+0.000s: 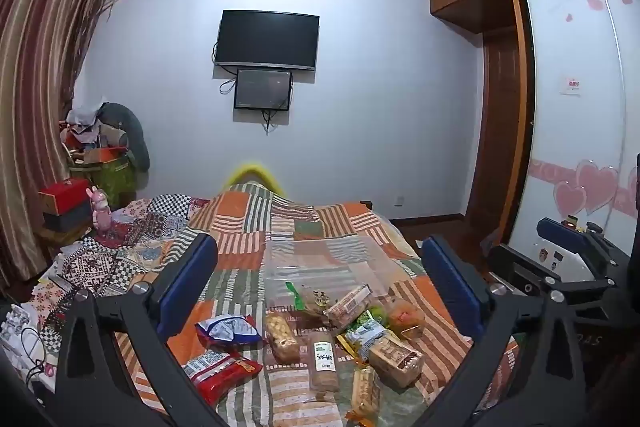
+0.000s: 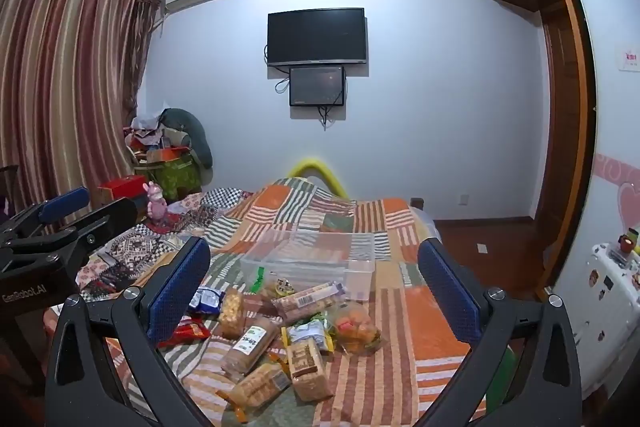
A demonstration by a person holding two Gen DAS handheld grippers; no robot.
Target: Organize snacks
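Observation:
Several wrapped snack packs lie in a loose pile (image 1: 340, 339) on a patchwork bedspread; the pile also shows in the right wrist view (image 2: 288, 339). A red pack (image 1: 220, 371) and a blue-white pack (image 1: 228, 331) lie at its left. A clear plastic box (image 2: 320, 259) stands just behind the pile, also seen in the left wrist view (image 1: 320, 267). My left gripper (image 1: 320, 291) is open and empty above the pile. My right gripper (image 2: 316, 291) is open and empty above the pile too. Each gripper shows at the other view's edge.
The bed (image 2: 400, 307) fills the foreground. Boxes and clutter (image 1: 88, 163) stand at the far left by striped curtains. A pink toy (image 2: 156, 203) sits on the bed's left side. A wardrobe (image 1: 580, 107) and wooden floor are to the right.

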